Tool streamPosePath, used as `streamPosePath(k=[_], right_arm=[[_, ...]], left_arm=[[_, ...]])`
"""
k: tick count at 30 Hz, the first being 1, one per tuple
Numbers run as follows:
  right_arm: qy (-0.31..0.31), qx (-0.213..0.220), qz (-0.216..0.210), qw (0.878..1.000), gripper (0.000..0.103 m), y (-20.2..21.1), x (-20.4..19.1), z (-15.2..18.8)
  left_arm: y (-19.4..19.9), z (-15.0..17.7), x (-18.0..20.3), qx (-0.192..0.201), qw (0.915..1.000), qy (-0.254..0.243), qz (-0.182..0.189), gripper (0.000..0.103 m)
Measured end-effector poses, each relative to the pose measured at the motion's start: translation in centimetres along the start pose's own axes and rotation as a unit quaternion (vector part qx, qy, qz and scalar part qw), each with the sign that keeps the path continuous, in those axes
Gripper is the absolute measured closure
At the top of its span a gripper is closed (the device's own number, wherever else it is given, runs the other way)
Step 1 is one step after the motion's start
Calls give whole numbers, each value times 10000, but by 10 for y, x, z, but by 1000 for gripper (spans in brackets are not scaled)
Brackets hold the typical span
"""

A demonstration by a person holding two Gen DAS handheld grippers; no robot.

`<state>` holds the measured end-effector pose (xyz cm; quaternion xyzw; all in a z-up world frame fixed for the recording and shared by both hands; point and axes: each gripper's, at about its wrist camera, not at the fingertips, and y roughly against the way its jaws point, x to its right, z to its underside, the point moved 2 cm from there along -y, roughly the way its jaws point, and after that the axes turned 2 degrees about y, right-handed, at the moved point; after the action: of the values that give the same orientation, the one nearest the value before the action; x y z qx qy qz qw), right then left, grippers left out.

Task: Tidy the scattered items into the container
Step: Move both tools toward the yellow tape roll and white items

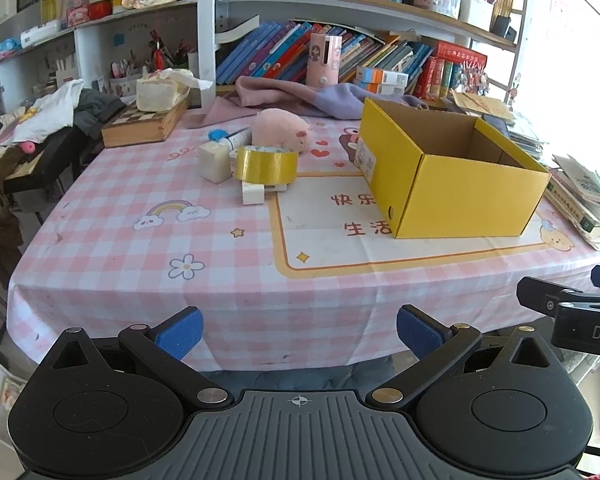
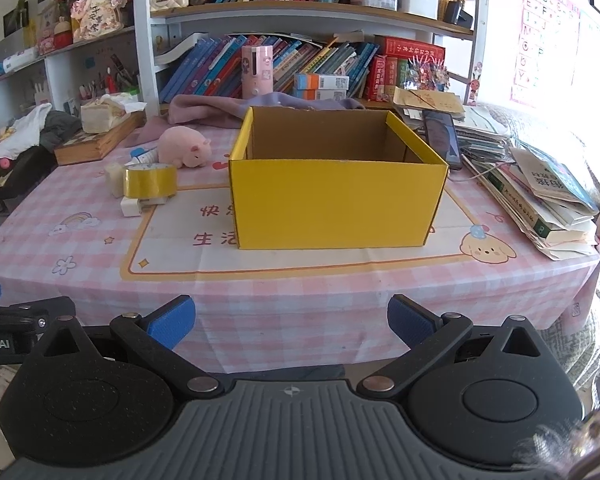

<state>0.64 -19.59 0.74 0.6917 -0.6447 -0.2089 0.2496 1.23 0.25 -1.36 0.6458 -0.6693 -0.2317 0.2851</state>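
An open yellow cardboard box (image 1: pixel 460 188) (image 2: pixel 336 196) stands on the pink checked tablecloth (image 1: pixel 140 248) (image 2: pixel 80 248); the interior that shows looks empty. Left of it lie a gold tape roll (image 1: pixel 266 165) (image 2: pixel 150 180), a pink plush pig (image 1: pixel 281 128) (image 2: pixel 184 147), a white cube (image 1: pixel 215 162) (image 2: pixel 114 175), a small white block (image 1: pixel 253 193) (image 2: pixel 131 206) and a tube with a blue cap (image 1: pixel 230 136) (image 2: pixel 144 155). My left gripper (image 1: pixel 299 334) and right gripper (image 2: pixel 291 322) are both open and empty, held before the table's front edge.
A stack of books and papers (image 2: pixel 540 200) (image 1: pixel 584 200) lies right of the box. A wooden box with a tissue pack (image 1: pixel 148 120) (image 2: pixel 98 140) and a pink-purple cloth (image 1: pixel 300 98) (image 2: pixel 240 106) sit at the back. Bookshelves stand behind the table.
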Motion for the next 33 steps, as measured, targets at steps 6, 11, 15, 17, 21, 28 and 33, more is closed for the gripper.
streamPosePath(k=[6,11,15,17,21,28,33], right_arm=[[-117,-35,-59,9999,2,1,2,0],[-133,-44,-90,9999,9,0,1,0],[-145,-4,-52,9999,10,-1,1,0],[-170,3,-35,9998,10,-1,1,1],[-141,70,-60,9999,16,0,-1,0],[-61,123,-68,9999,17,1,-4,-2],[147,199,34,9997,17,2,-9,-2]], left_arm=[[0,1,-1,-66,10000,-21,-22,0],[1,2,-1,-94,9999,-80,47,0],[1,2,1,-64,9998,-152,150,0],[1,1,1,-55,9998,-149,147,0],[0,-1,2,-47,9997,-239,81,0],[5,-4,5,133,9991,-398,34,0],[5,-3,3,174,9991,-355,121,0]])
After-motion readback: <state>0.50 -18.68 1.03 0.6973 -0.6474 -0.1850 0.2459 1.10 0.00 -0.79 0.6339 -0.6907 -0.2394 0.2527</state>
